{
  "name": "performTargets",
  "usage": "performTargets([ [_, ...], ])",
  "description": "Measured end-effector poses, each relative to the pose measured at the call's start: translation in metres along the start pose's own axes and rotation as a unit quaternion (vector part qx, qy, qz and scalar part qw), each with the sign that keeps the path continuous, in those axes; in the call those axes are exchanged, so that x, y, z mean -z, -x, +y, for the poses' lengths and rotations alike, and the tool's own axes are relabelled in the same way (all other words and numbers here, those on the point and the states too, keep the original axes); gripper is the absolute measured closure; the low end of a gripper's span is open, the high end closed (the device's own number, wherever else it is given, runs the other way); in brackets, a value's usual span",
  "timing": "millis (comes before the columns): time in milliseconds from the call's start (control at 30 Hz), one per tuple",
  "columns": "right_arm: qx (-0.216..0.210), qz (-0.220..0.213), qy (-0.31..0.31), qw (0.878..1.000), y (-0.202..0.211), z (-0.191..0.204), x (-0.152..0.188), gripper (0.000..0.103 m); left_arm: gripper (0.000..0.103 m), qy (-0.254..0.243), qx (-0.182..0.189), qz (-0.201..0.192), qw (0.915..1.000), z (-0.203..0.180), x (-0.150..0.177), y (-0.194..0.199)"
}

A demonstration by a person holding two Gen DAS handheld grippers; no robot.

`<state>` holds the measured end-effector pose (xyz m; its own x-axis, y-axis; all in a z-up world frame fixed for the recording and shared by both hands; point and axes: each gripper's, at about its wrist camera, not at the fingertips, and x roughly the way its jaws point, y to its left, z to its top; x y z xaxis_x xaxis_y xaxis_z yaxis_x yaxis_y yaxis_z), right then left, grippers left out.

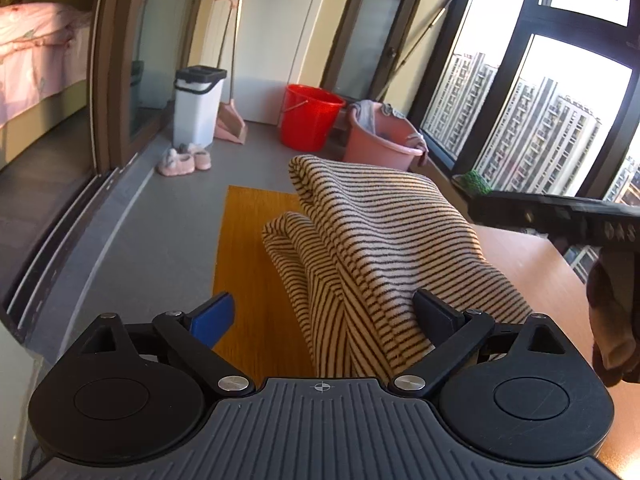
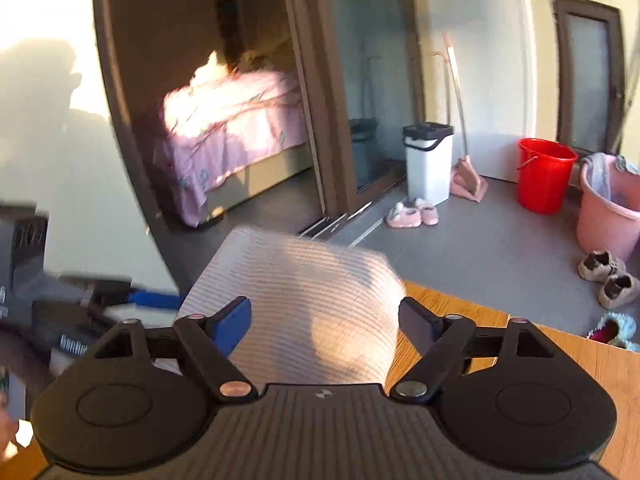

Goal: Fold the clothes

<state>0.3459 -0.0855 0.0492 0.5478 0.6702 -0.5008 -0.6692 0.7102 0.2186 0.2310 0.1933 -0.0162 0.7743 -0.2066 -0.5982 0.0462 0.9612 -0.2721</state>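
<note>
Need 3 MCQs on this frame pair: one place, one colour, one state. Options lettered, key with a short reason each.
1. Where does the white lidded bin stand?
A. beside the pink dustpan
B. on the wooden table
C. inside the red bucket

2. What colour is the round plastic bucket left of the pink basin?
A. blue
B. red
C. green

3. How are the left gripper jaws?
A. shut on nothing
B. out of view
C. spread wide, with the cream brown-striped folded garment between them

Key: 1 A, the bin is on the floor next to the pink dustpan. 2 B, it is plainly red. 3 C, both fingers stand far apart around the cloth on the wooden table.
</note>
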Motion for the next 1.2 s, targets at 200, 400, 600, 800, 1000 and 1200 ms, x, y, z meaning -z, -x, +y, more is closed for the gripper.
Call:
performTargets([
  [200, 0.046, 0.081, -0.035, 0.995, -0.064, -0.016, 0.005, 0.038, 0.002, -0.010, -0.008, 0.002, 0.9999, -0.001, 0.001, 0.002],
  [400, 0.056, 0.039, -0.003, 0.998, -0.021, 0.000, 0.019, 0.024, 0.000, -0.006, -0.009, -0.004, 0.9999, -0.003, 0.006, 0.007],
  [600, 0.096, 0.036, 0.038, 0.994, -0.004, 0.012, 0.039, 0.000, 0.000, -0.018, -0.028, -0.003, 0.9994, -0.014, 0.002, 0.005],
  [800, 0.102, 0.019, 0.023, 0.994, 0.001, 0.008, 0.051, 0.000, 0.000, 0.004, -0.041, -0.015, 0.9990, -0.017, 0.003, 0.017],
  [1000, 0.081, -0.009, 0.012, 0.997, 0.053, 0.018, 0.084, 0.000, 0.000, -0.002, -0.063, -0.035, 0.9974, -0.045, 0.031, 0.051],
  [1200, 0.073, -0.070, 0.005, 0.995, 0.116, 0.036, 0.130, 0.000, 0.000, -0.009, -0.109, -0.070, 0.9915, -0.089, 0.094, 0.096],
])
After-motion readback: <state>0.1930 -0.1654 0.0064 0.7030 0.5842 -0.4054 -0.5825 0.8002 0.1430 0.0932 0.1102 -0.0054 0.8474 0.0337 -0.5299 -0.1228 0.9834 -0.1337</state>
